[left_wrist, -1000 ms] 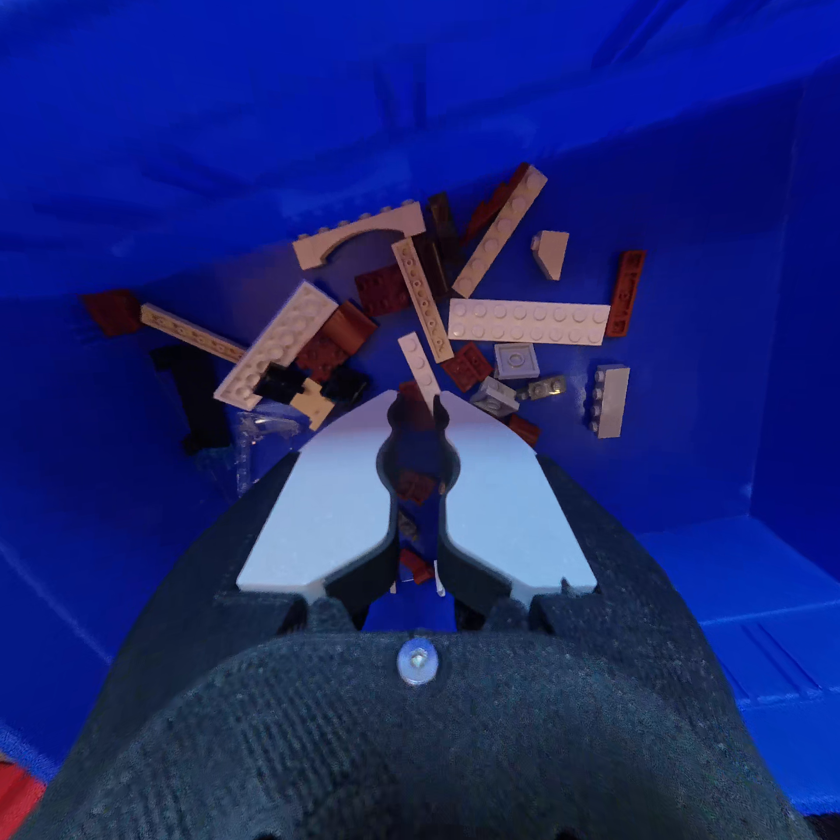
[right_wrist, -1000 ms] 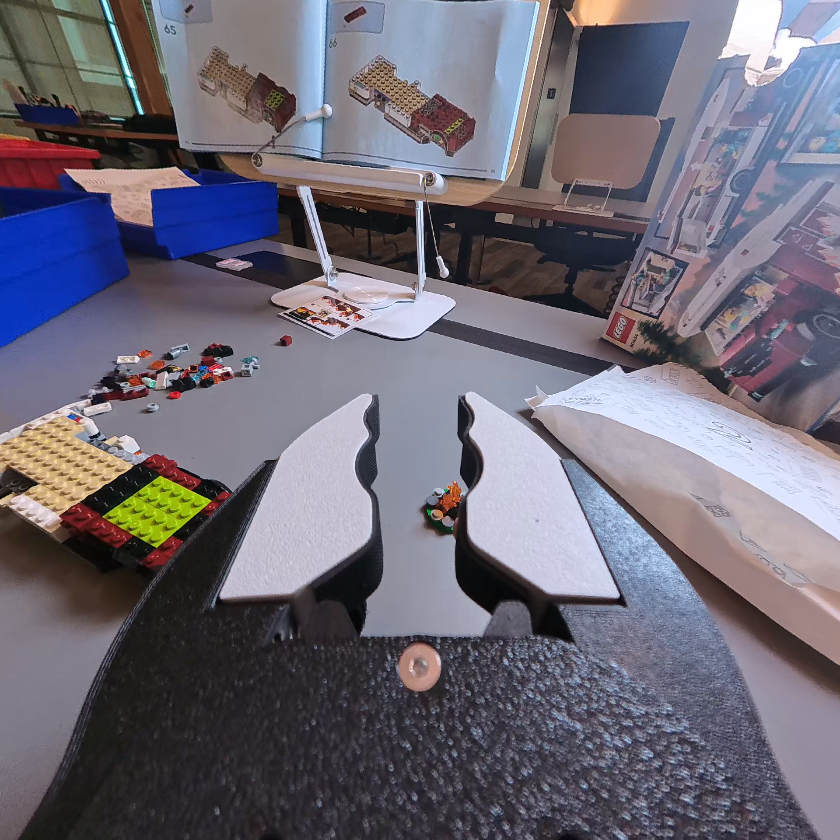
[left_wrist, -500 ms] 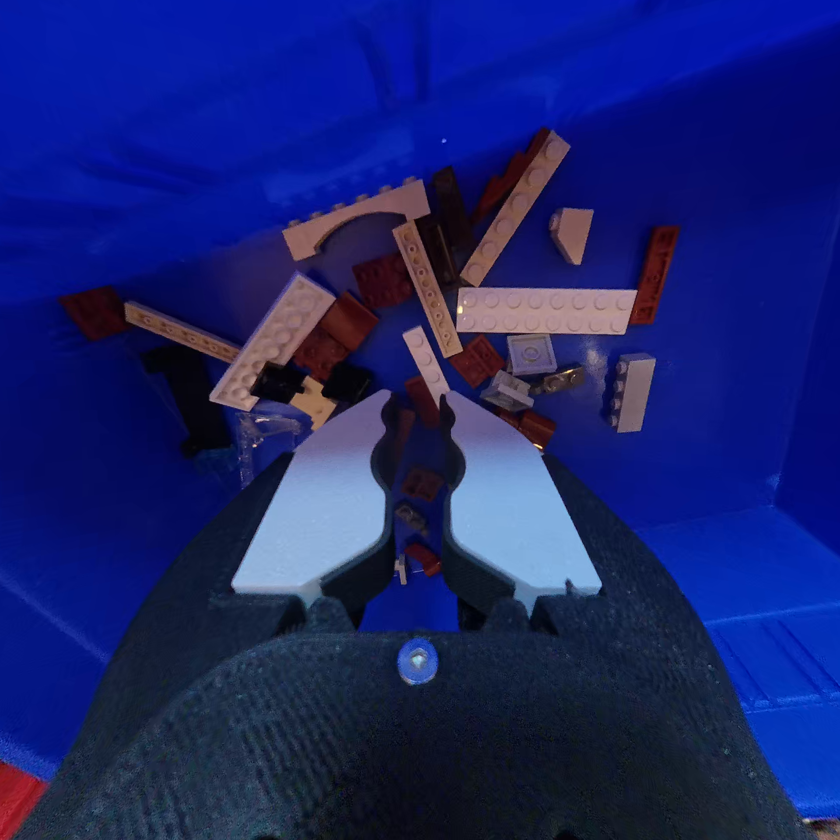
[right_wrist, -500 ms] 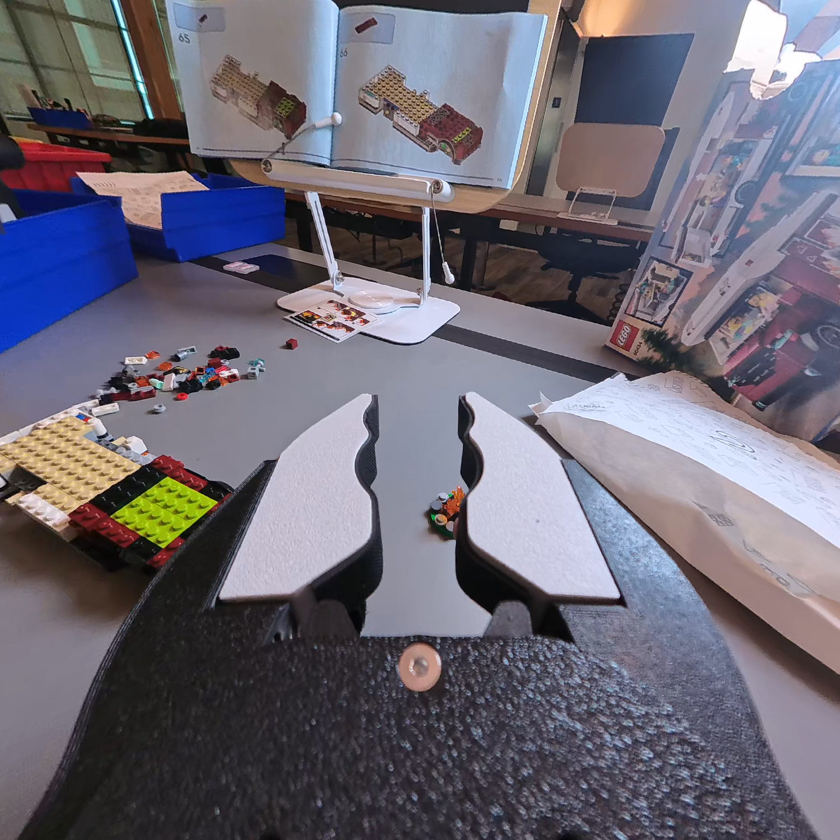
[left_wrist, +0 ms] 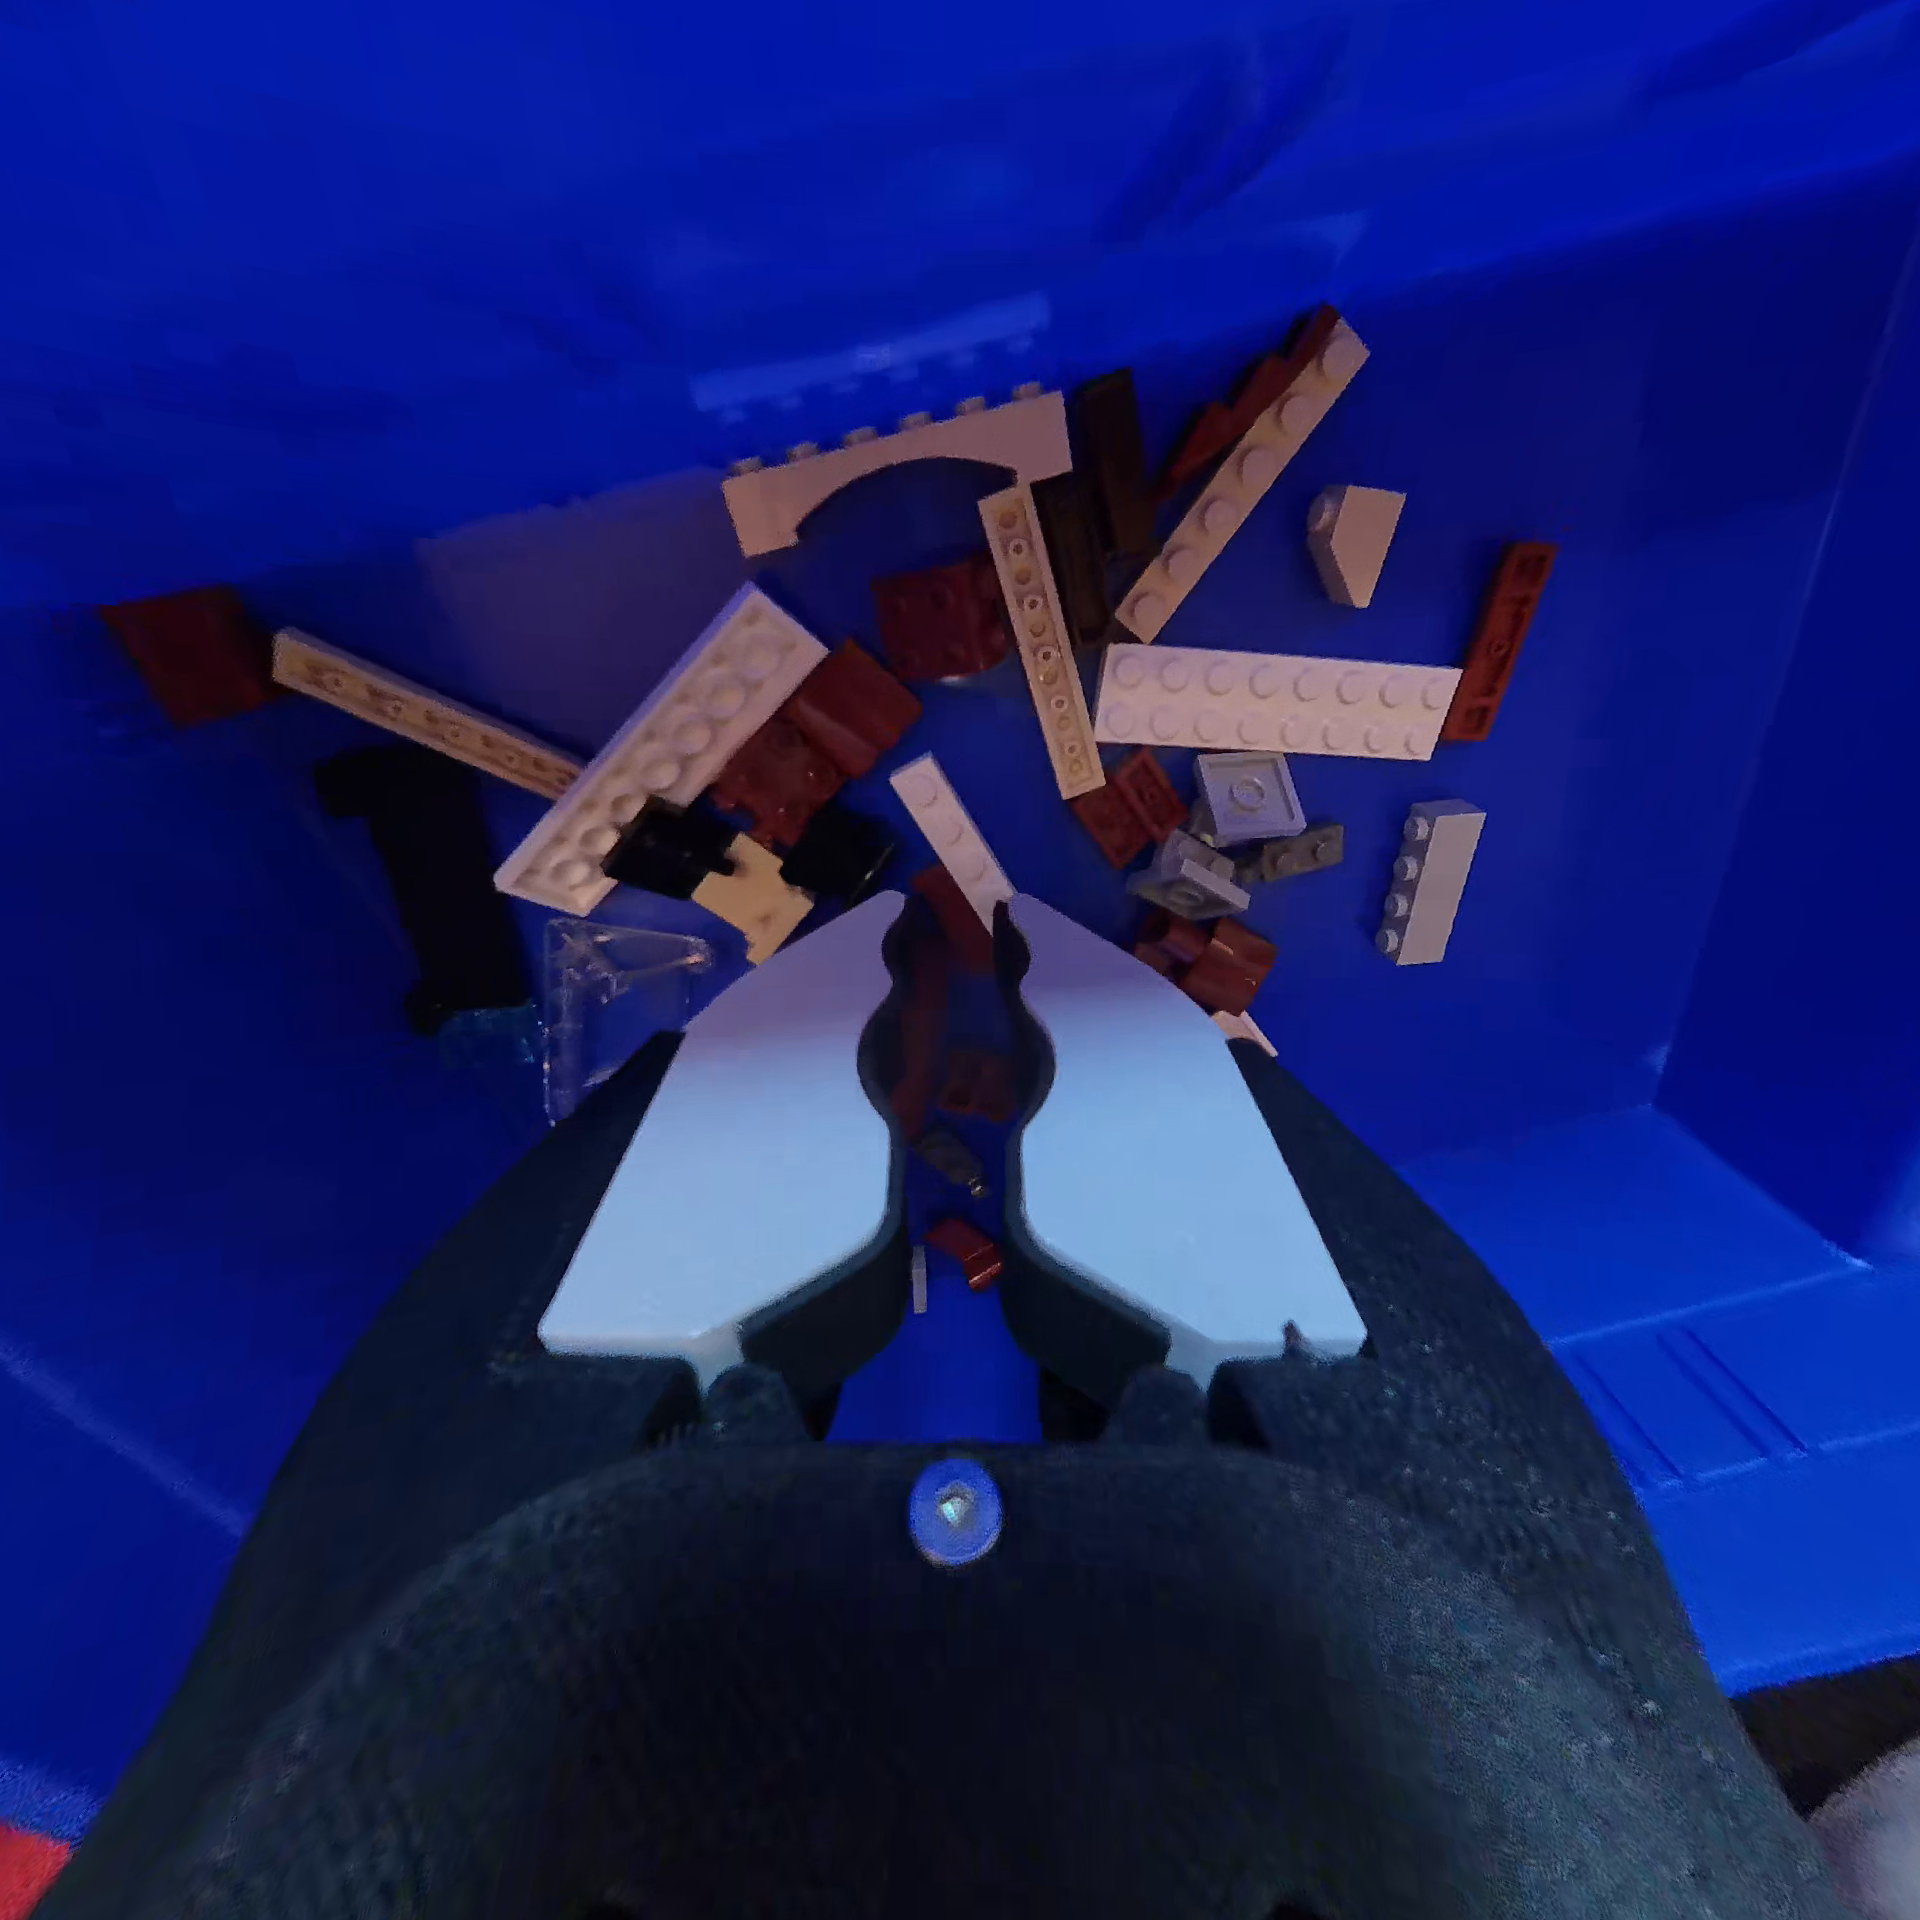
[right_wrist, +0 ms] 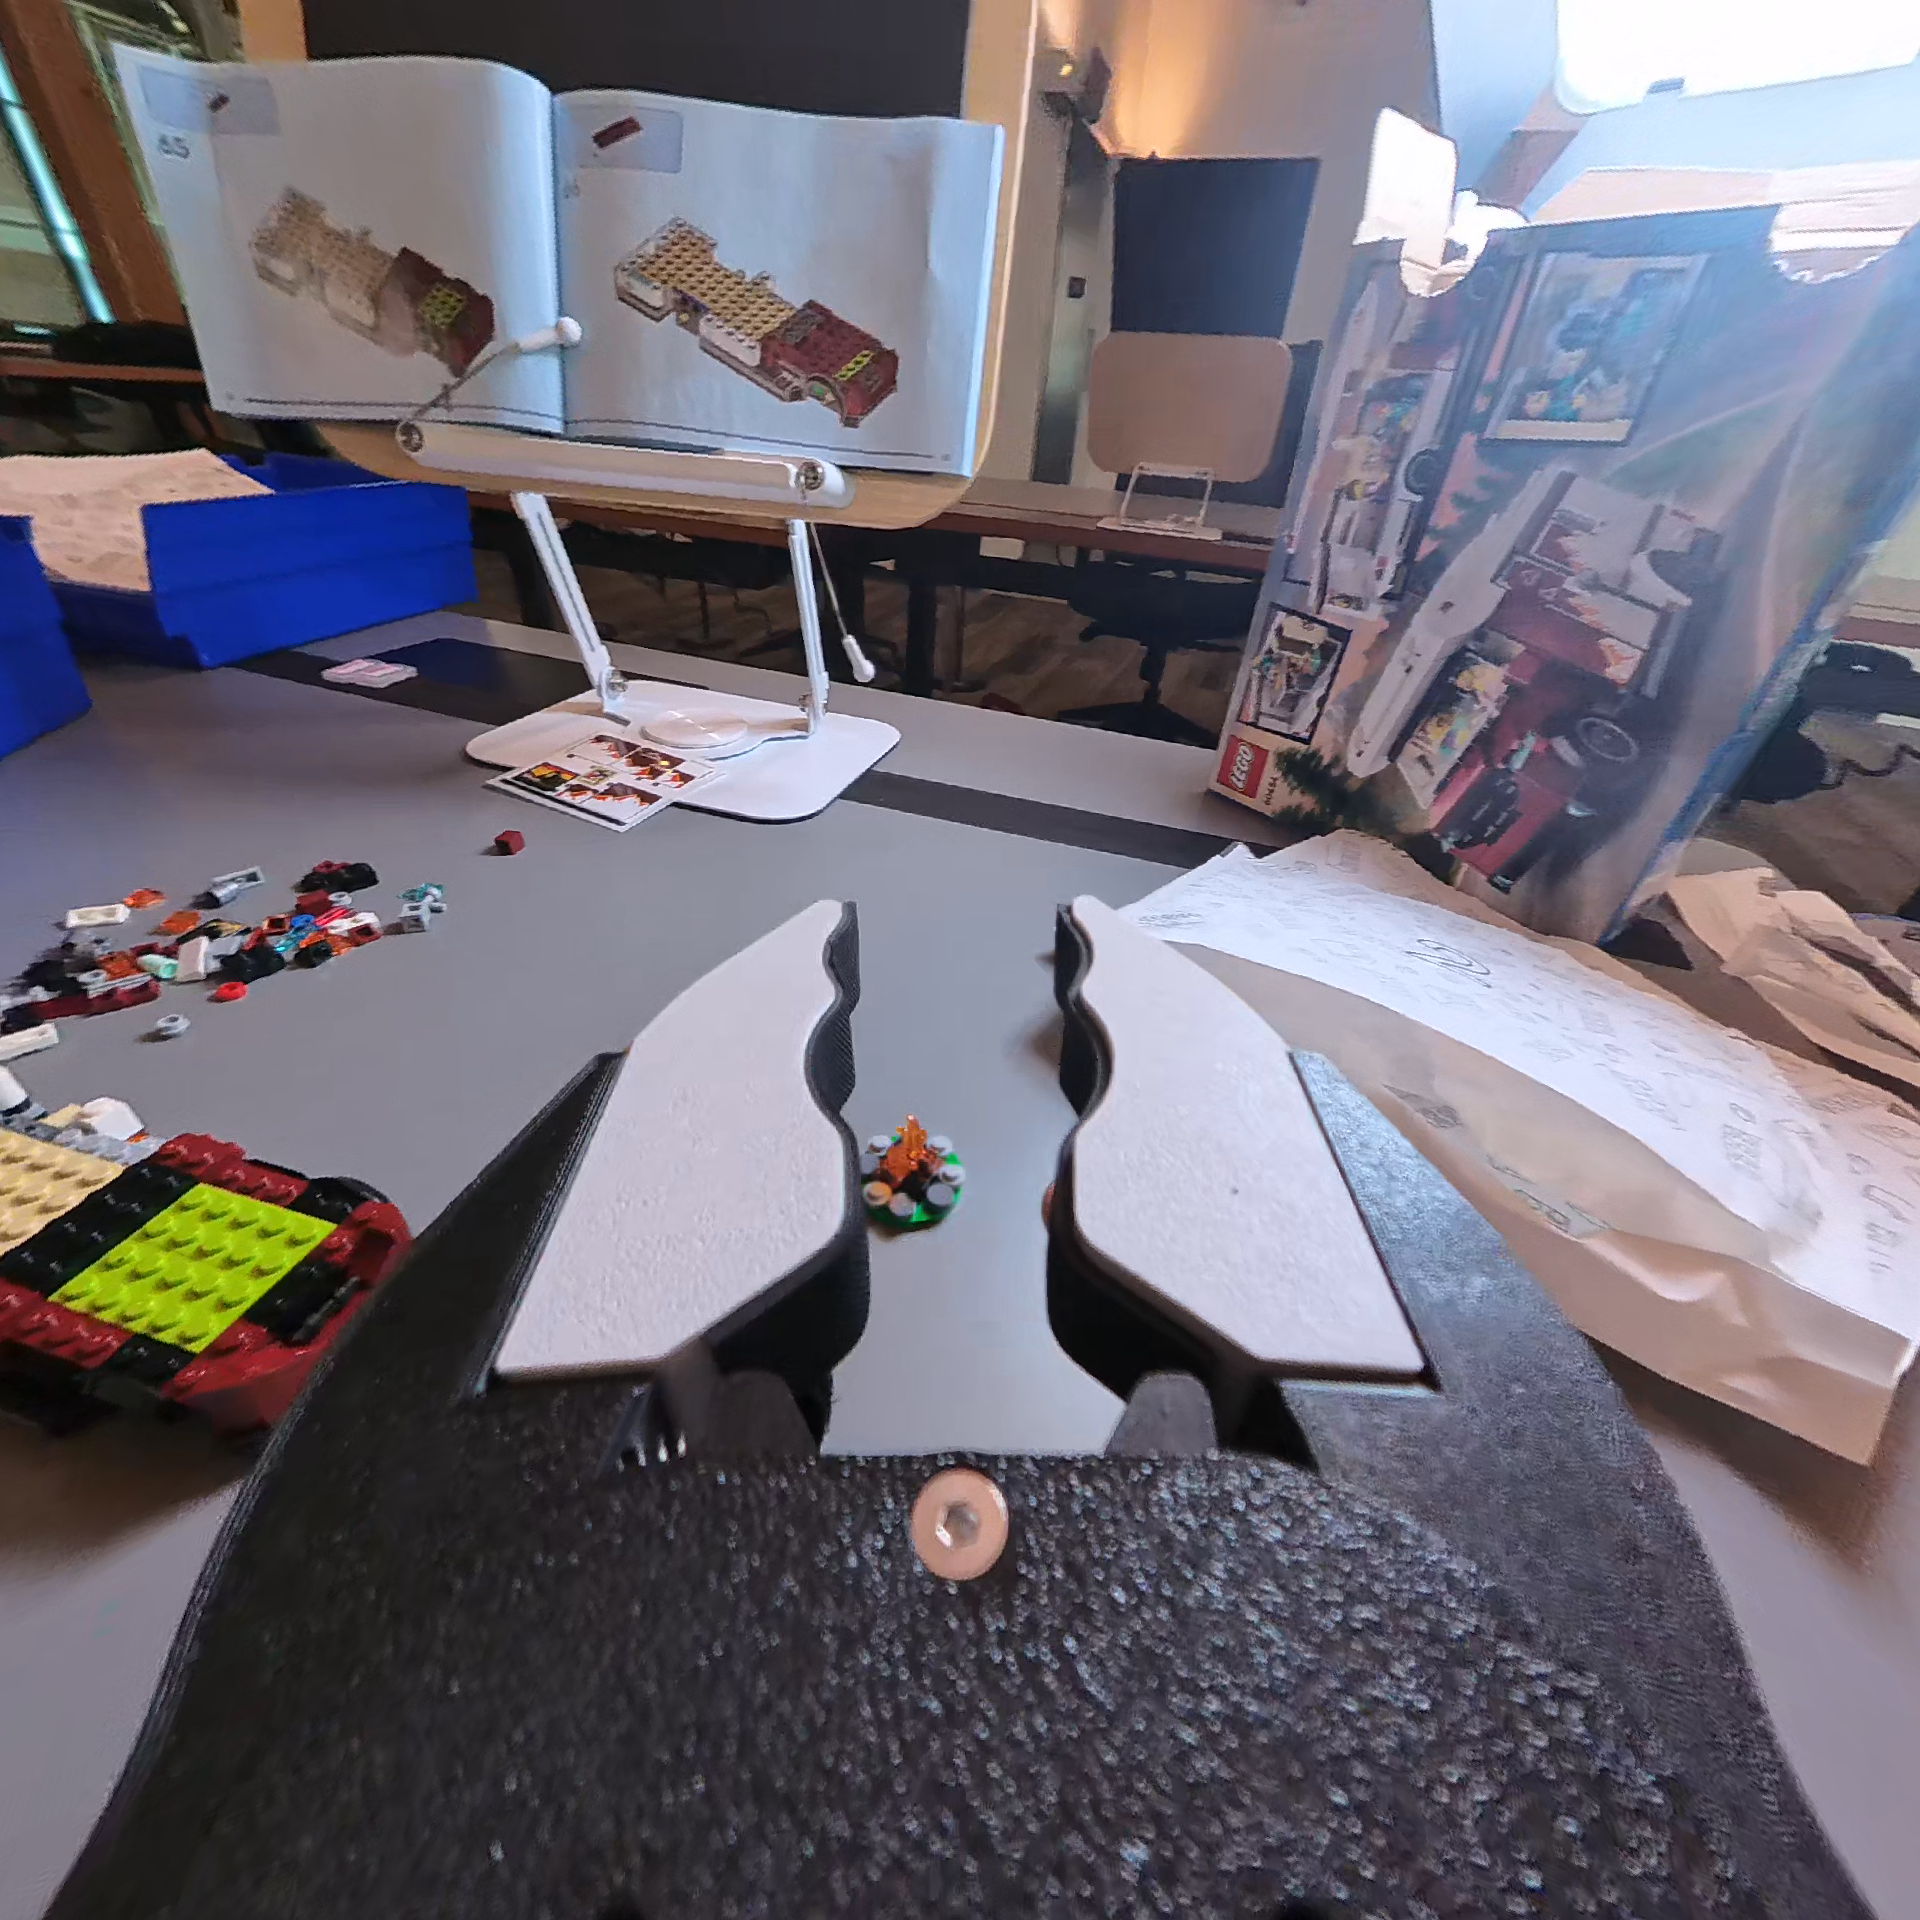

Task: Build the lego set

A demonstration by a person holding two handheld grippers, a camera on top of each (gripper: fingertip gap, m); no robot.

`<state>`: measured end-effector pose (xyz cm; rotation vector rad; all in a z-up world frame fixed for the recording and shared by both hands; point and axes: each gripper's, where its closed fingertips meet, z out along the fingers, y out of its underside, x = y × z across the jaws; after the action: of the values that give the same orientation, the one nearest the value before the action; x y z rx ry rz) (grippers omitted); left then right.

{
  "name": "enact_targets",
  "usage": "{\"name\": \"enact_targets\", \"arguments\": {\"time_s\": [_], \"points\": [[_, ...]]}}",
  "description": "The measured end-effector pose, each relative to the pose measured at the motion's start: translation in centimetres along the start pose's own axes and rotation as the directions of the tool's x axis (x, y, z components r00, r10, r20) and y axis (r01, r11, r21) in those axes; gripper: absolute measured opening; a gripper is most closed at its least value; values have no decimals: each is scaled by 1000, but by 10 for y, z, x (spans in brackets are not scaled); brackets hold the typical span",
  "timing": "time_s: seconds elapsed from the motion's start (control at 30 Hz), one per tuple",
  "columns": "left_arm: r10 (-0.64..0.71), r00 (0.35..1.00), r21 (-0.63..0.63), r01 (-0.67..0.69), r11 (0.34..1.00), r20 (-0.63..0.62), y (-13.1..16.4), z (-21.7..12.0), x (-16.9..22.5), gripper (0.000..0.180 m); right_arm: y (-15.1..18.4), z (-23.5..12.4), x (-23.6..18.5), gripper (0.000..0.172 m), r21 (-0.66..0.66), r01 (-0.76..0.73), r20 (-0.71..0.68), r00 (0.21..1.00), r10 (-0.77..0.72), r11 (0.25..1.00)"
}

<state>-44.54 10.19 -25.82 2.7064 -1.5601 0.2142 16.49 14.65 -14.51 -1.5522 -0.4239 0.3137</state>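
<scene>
Between our left tool's (left_wrist: 951,920) nearly closed tips sits a dark red piece (left_wrist: 935,940), low in the blue bin (left_wrist: 1558,1039); we can't tell whether the pads press it. Risk, as we judge it: w/ a thin grip it could slip, or the white strip (left_wrist: 951,821) just beyond could snag. Our right tool (right_wrist: 956,935) is spread and empty over the counter (right_wrist: 623,935), w/ a small green round piece (right_wrist: 912,1174) lying below. Only the right view shows the model (right_wrist: 177,1247), paper bag (right_wrist: 1507,1091) and booklet (right_wrist: 561,260); only the left shows the bin's inside.
</scene>
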Motion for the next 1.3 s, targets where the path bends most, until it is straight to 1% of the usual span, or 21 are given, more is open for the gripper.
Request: {"name": "enact_targets", "arguments": {"time_s": [0.07, 0.13, 0.2, 0.33, 0.5, 0.6, 0.7, 0.87, 0.97, 1.03, 1.1, 1.17, 1.23, 1.3], "points": [[-20, 1000, -6, 20, 1000, 15, 3, 0, -5, 14, 0, -1, 6, 37, 1, -6, -29, 1000, 6, 1000], [-6, 999, -37, 7, 999, 35, 9, 3, -8, 13, 0, -1, 7, 37, 0, -12, -32, 999, 12, 1000], [-2, 999, -16, 2, 1000, 46, 5, 2, -9, 11, 2, 0, 6, 37, -4, -15, -26, 1000, 14, 1000], [19, 999, -31, -18, 999, 36, 3, 5, 0, 19, 3, 1, 4, 37, -11, -15, -17, 1000, 15, 1000], [14, 1000, -29, -14, 999, 27, 4, 5, 4, 18, 3, 1, 3, 37, -11, -18, -7, 1000, 18, 1000], [4, 999, -50, -2, 999, 46, 7, 8, 2, 17, 3, 1, 2, 37, -11, -18, -2, 1000, 18, 1000], [4, 996, -42, -1, 999, 84, 6, 8, -1, 9, 3, 0, 1, 37, -10, -18, 1, 1000, 18, 1000], [15, 987, -12, -13, 1000, 159, 7, 5, -3, 9, 2, 1, -1, 37, -11, -10, 8, 1000, 10, 1000], [-8, 972, 72, -9, 997, 234, 3, -13, -5, 9, -3, -2, 0, 37, 7, 2, 4, 1000, -2, 1000], [-30, 956, 159, -18, 987, 292, -5, -38, -2, 9, -8, -4, 1, 37, 24, -2, 6, 1000, 2, 1000], [-58, 933, 275, -45, 960, 355, -19, -69, 5, 9, -12, -6, -1, 37, 40, -9, 18, 1000, 8, 999], [-102, 901, 395, -82, 915, 422, -36, -101, 14, 8, -16, -7, -7, 37, 56, -4, 39, 999, 2, 998], [-142, 882, 522, -131, 843, 450, -58, -129, 33, 8, -20, -7, -16, 37, 66, 6, 67, 998, -10, 998], [-180, 857, 614, -185, 767, 484, -80, -150, 54, 9, -22, -8, -26, 37, 75, 10, 99, 995, -17, 997]]}}
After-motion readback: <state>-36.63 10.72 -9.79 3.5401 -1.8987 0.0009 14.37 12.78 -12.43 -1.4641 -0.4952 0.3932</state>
